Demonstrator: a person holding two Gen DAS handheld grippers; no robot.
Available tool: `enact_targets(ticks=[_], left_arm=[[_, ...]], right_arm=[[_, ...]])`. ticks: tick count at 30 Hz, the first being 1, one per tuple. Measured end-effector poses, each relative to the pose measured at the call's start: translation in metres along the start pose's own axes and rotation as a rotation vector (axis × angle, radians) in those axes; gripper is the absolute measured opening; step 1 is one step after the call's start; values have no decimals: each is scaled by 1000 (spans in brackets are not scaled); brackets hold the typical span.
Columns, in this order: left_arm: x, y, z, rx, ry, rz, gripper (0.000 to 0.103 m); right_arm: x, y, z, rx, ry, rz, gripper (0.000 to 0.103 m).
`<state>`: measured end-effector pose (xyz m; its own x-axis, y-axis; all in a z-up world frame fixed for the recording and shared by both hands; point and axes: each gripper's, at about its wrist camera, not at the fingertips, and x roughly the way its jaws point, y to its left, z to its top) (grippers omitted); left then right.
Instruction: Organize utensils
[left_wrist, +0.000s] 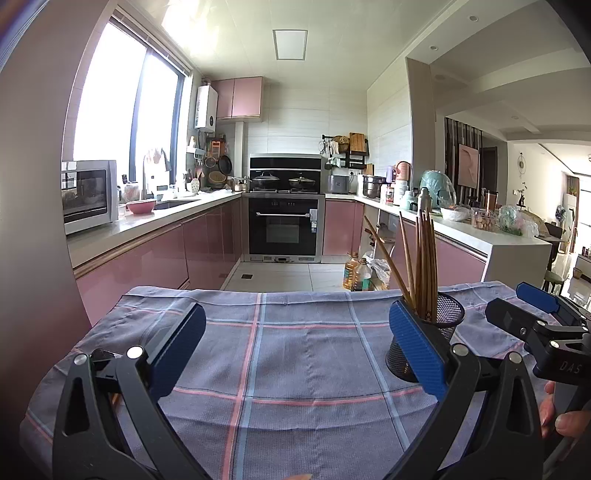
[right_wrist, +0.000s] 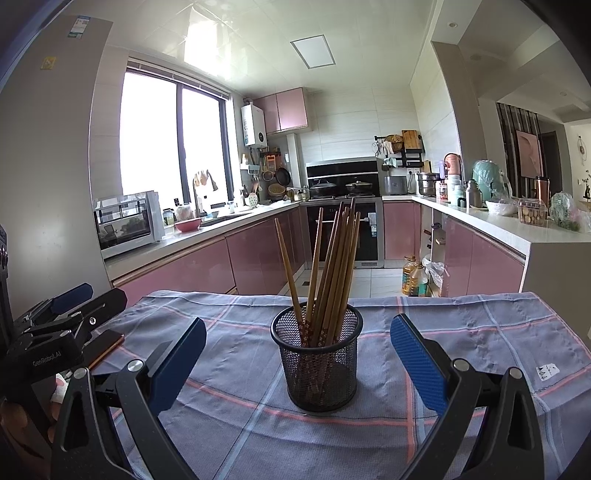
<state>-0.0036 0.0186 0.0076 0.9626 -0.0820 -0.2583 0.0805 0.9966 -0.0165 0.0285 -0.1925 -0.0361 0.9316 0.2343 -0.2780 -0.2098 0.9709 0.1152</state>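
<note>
Presently my left gripper (left_wrist: 297, 343) is spread wide, nothing between its blue pads (left_wrist: 415, 347), poised over bare checked cloth (left_wrist: 280, 373). My right gripper (right_wrist: 298, 360) is likewise spread wide and empty, its fingers flanking, but not touching, the black mesh holder (right_wrist: 316, 363), which stands between them slightly farther out.

Holder: upright on the cloth, roughly centred in the right wrist view. In the left wrist view it sits at the right side, partly hidden behind my left gripper's right-hand pad, well off that gripper's centre line.

Chopsticks (right_wrist: 332, 273): a brown wooden bundle standing in the holder, long axes near vertical, top ends pointing up toward the ceiling. Most lean slightly right in the right wrist view; one leans off to the left, apart from the bundle. Lower ends show a small patterned band through the mesh. Exact count not readable.

A flat dark device with an orange edge (right_wrist: 105, 345) lies on the cloth at left, near my left gripper's body.

Beyond the table edge: pink kitchen cabinets (right_wrist: 192, 269), oven (left_wrist: 283, 229), window (left_wrist: 125, 99).
</note>
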Motion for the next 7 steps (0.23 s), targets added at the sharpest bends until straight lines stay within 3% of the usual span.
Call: enact_targets(ticks=[4, 7], left_arm=[[17, 3, -3, -22, 96, -27, 98], [38, 11, -10, -30, 185, -7, 98]], right_arm=[[11, -19, -5, 7, 73, -47, 97], [32, -57, -14, 45, 210, -155, 97]])
